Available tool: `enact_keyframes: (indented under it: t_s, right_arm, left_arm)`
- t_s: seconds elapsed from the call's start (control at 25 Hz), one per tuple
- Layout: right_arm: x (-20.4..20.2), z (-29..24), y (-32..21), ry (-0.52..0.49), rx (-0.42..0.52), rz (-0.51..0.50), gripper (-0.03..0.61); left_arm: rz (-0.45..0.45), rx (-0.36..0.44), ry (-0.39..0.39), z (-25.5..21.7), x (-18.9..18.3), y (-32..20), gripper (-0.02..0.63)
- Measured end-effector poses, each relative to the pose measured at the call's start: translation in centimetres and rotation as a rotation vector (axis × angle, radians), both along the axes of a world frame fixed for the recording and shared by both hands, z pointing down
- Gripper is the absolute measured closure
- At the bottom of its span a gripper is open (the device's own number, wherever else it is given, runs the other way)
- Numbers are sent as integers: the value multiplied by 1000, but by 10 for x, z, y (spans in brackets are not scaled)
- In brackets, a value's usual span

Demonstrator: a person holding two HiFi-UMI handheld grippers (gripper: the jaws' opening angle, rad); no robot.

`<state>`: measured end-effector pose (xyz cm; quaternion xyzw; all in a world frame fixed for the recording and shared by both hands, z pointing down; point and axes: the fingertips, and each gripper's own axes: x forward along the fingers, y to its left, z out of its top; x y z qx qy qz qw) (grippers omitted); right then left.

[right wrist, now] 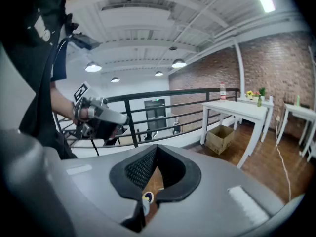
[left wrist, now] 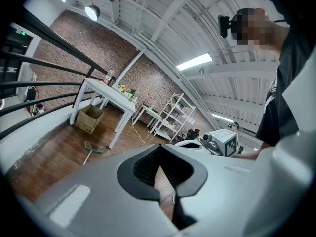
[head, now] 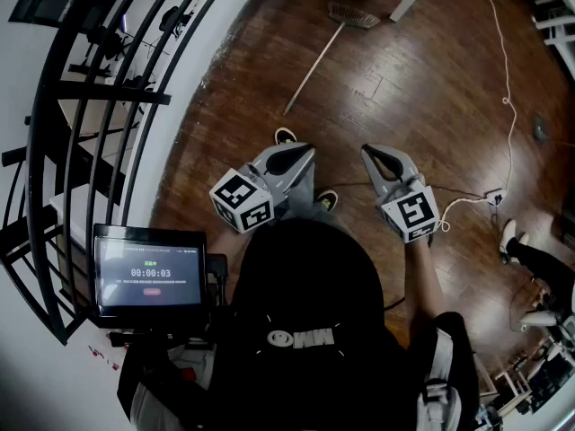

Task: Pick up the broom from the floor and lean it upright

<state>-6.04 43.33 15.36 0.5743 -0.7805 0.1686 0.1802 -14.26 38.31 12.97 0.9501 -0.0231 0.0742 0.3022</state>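
1. While the broom lies flat on the wooden floor at 12 o'clock, well apart from both grippers, walk up first.
2. Left gripper and right gripper: jaws closed, nothing in them. Open one before reaching.
3. Probably best to grab the handle mid-length and keep the brush head down as a pivot while tipping the broom upright.
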Motion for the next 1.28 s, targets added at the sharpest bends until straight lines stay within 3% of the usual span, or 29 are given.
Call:
enact_keyframes:
  t_s: [0.16, 0.4, 0.52, 0.68, 0.84, 1.0, 1.12, 1.28]
  right_arm:
    - [2, 2, -64, 279, -10, -263, 575]
    - [-12, 31, -162, 543, -116, -659, 571]
    - [-11, 44, -177, 580, -169, -771, 446]
    - [7, 60, -206, 754, -203, -903, 412]
    - [23, 104, -245, 734, -263, -978, 387]
    - [38, 175, -284, 711, -322, -1013, 387]
    - [52, 269, -316, 697, -347, -1069, 388]
    - [69, 418, -325, 750, -396, -1240, 388]
  left_arm:
    - [-45, 30, -12, 10, -1, -63, 600]
    - [-107, 6, 10, 25, -2, -166, 600]
    - [-131, 17, -1, 26, -3, -179, 600]
    - [-206, 25, -43, 37, -14, -198, 598]
    - [-293, -25, -100, 81, -21, -222, 598]
    - [-328, 7, -150, 121, -24, -249, 600]
    - [-362, 18, -201, 178, -16, -270, 600]
    - [-433, -26, -299, 284, 2, -276, 600]
